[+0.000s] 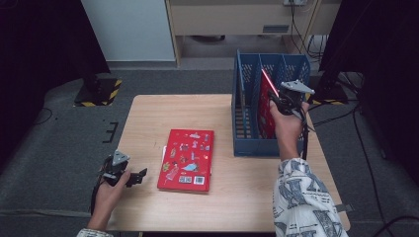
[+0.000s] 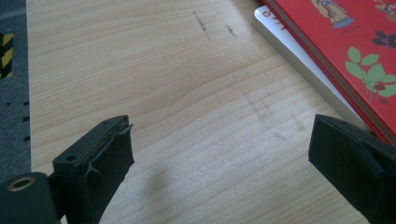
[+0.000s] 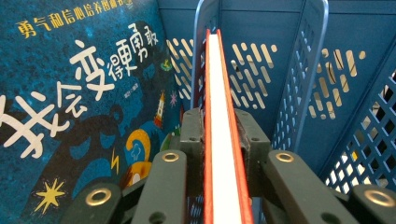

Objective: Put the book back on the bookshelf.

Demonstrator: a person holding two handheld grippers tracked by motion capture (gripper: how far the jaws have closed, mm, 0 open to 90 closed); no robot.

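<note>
Right gripper view: right gripper (image 3: 223, 140) pinches the thin red hardcover book (image 3: 219, 93) edge-up, toward twelve o'clock, to slot into the blue plastic file rack (image 3: 299, 70); left gripper (image 2: 219, 163) spread.

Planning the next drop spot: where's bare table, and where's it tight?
Free: the wooden table top between its far edge and the flat red picture book, and the near strip between that book and the patterned sleeve. Tight: the blue slotted plastic file rack, where the right hand-held gripper clamps an upright red book; the open left hand-held gripper crowds the flat book's left.
</note>
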